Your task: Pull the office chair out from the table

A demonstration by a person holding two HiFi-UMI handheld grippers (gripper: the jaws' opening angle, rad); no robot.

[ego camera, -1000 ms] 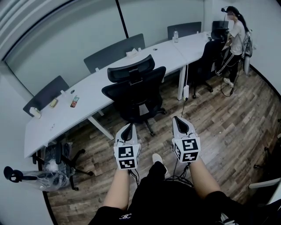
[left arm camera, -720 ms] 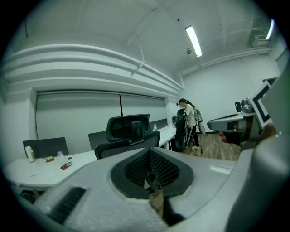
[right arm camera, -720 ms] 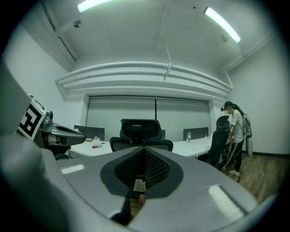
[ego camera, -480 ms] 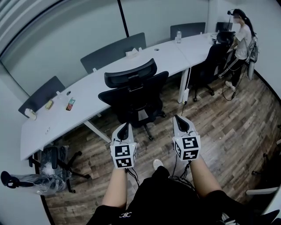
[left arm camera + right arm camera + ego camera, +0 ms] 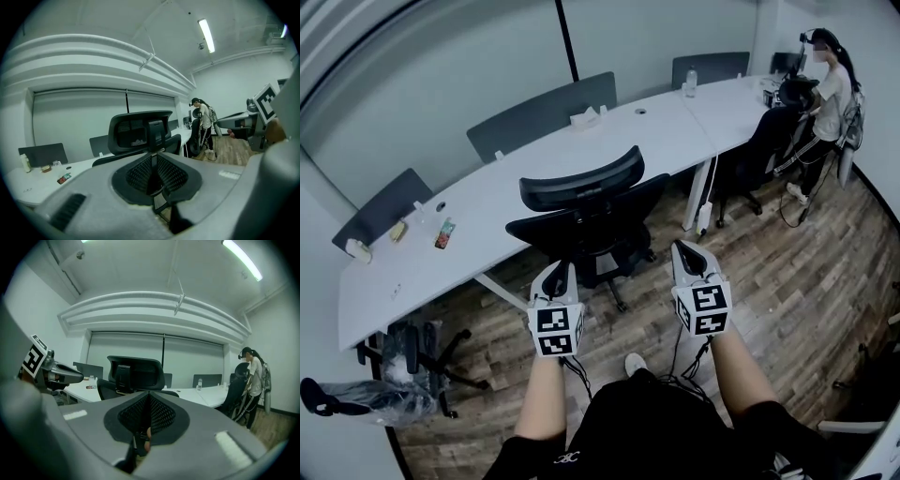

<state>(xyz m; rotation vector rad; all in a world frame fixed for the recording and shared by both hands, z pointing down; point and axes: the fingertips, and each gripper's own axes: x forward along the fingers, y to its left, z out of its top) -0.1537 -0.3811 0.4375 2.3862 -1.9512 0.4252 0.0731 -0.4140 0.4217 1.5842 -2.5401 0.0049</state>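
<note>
The black office chair (image 5: 586, 220) stands with its back toward me, just in front of the long white table (image 5: 487, 211). Both grippers are held side by side at about seat height, short of the chair and not touching it. My left gripper (image 5: 562, 274) points at the chair's left side. Its jaws have just been opening to a narrow slit, with nothing between them. My right gripper (image 5: 688, 254) is shut and empty, to the right of the seat. The chair's headrest (image 5: 140, 133) fills the middle of the left gripper view beyond the left gripper (image 5: 152, 172). The chair (image 5: 136, 373) also shows past the right gripper (image 5: 149, 412).
Grey chairs (image 5: 539, 117) line the table's far side. Another black chair (image 5: 759, 141) and a standing person (image 5: 830, 75) are at the far right. A low chair (image 5: 417, 352) sits under the table's left end. A bottle (image 5: 690, 82), a tissue box (image 5: 586, 117) and small items (image 5: 442, 234) lie on the table.
Both grippers have moved forward, closer to the black chair's back. The chair keeps its place by the table. The left jaws have parted slightly.
</note>
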